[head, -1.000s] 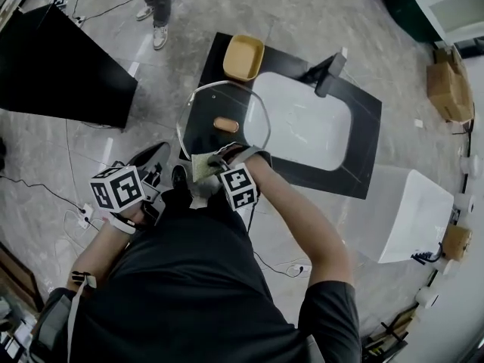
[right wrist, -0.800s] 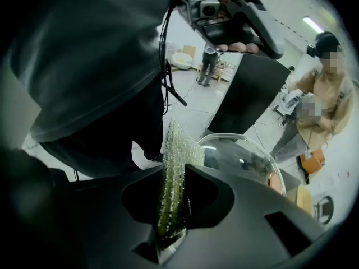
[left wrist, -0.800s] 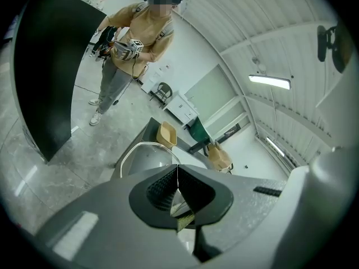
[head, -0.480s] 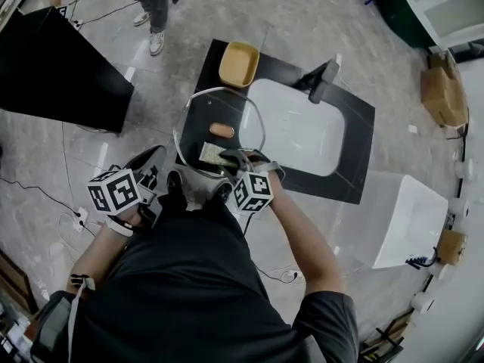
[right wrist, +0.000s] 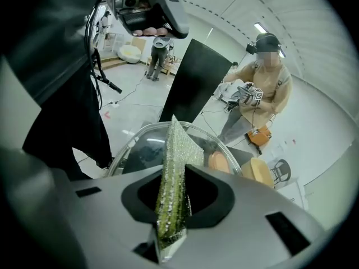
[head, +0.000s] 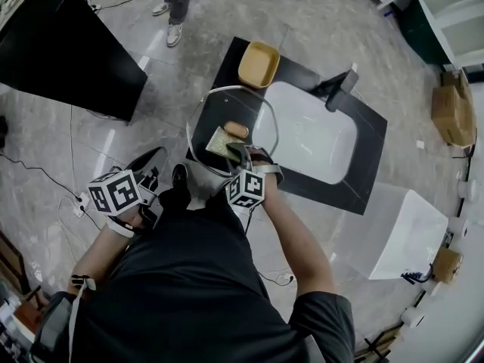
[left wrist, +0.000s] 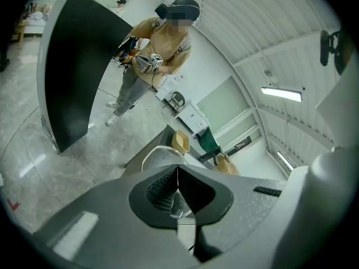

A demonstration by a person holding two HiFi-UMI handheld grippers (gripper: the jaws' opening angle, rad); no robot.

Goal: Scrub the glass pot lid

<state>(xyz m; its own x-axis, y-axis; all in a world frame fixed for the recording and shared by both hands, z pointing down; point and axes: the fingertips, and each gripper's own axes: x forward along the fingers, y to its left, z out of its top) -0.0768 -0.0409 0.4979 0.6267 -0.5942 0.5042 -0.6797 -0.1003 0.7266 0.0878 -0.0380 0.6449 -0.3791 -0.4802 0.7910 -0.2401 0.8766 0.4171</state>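
The glass pot lid (head: 257,104) is held tilted over the black counter's left end, its metal rim a full ring in the head view. My left gripper (head: 175,178) is at the lid's near-left edge. Its pads (left wrist: 165,186) are closed with a sliver of shiny glass between them, and the lid's rim (left wrist: 150,152) arcs just beyond. My right gripper (head: 236,157) is shut on a yellow-green scrub sponge (head: 221,141) that lies against the lid's near half. In the right gripper view the sponge (right wrist: 178,144) stands edge-on between the jaws, with the lid (right wrist: 137,144) behind it.
An orange oval object (head: 236,130) on the black counter (head: 370,150) shows through the lid. A yellow dish (head: 259,64) sits at the counter's far corner, beside a white sink (head: 318,142) and black faucet (head: 342,88). A black panel (head: 68,48) stands left. Another person (left wrist: 151,55) stands beyond.
My right gripper has carried the sponge from the lid's near rim up onto its glass, toward the middle. The left gripper has stayed at the lid's edge.
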